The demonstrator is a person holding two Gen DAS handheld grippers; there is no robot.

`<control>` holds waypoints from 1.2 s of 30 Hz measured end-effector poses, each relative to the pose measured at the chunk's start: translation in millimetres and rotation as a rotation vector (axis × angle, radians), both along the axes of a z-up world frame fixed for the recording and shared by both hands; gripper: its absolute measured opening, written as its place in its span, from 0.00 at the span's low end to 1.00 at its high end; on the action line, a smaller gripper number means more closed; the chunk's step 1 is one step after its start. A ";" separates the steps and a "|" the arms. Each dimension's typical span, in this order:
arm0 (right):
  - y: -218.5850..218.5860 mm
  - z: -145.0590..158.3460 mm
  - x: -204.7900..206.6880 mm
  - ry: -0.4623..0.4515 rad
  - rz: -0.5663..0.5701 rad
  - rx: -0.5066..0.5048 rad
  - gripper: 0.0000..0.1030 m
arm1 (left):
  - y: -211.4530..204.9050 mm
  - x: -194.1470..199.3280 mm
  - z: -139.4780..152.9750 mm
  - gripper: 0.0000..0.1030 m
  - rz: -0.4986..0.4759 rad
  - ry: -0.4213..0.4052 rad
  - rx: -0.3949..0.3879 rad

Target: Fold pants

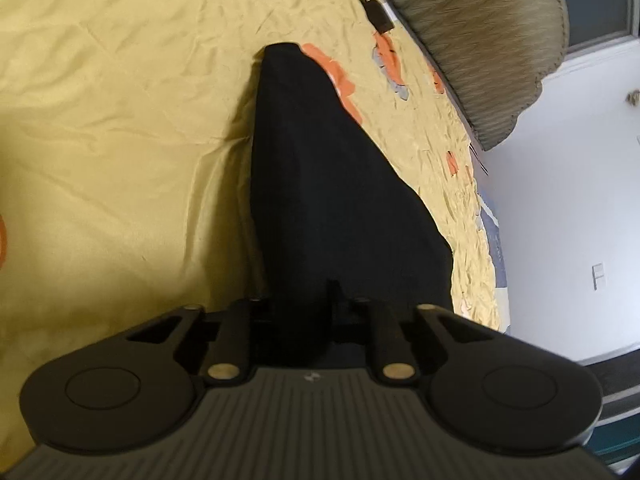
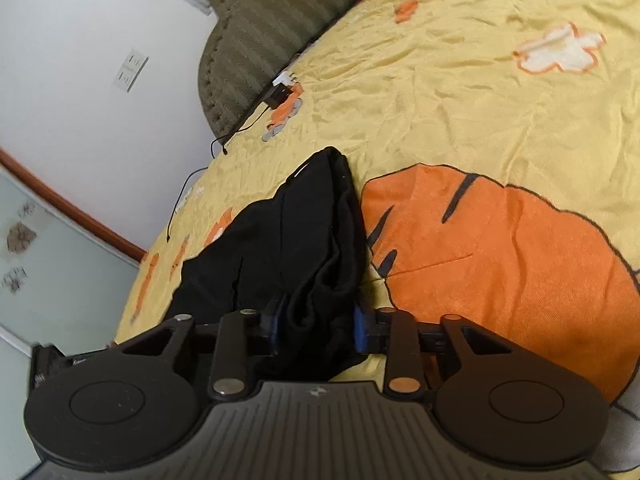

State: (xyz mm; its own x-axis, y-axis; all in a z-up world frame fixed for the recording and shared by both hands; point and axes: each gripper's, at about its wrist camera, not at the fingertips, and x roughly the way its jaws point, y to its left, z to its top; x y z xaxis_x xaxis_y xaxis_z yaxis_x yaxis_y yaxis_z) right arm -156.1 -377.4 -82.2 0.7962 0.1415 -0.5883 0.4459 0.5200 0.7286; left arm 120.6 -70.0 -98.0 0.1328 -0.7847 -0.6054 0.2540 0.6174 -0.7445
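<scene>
From your left wrist view, the left gripper (image 1: 306, 308) was clamped nearly shut on the black pants (image 1: 320, 184), which stretched across the yellow bedspread (image 1: 120, 120) toward the headboard (image 1: 480, 40) edge. From your right wrist view, the right gripper (image 2: 318, 328) pinched a thick bunch of pants (image 2: 304, 248), apparently the waistband, beside the orange print (image 2: 500, 260).

The black, soft-fabric pants (image 1: 320, 184) lie on the bed as a long dark strip, narrowing to a blunt end far ahead of the left claw (image 1: 304, 312) — smooth and flat there. Ahead of the right claw (image 2: 316, 320) the cloth bunches into thick vertical folds — gathered between its pads.
</scene>
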 end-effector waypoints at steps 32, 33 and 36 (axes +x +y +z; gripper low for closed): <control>73.5 53.9 23.5 0.071 0.175 -0.388 0.47 | 90.8 -54.6 47.1 0.44 0.215 -0.339 0.369; 79.3 63.9 24.4 0.066 0.169 -0.493 0.47 | 94.5 -56.5 50.3 0.45 0.233 -0.355 0.390; 103.4 85.3 46.7 -0.005 0.274 -0.695 0.47 | 97.8 -56.3 66.1 0.47 0.243 -0.405 0.403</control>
State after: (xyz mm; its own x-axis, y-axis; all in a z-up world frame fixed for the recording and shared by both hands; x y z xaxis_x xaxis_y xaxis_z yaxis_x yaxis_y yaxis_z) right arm -109.4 -274.0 3.0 0.7888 -0.0681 -0.6108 0.2315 0.9536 0.1927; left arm 64.3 27.7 -31.9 0.5601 -0.4235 -0.7120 0.2845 0.9055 -0.3148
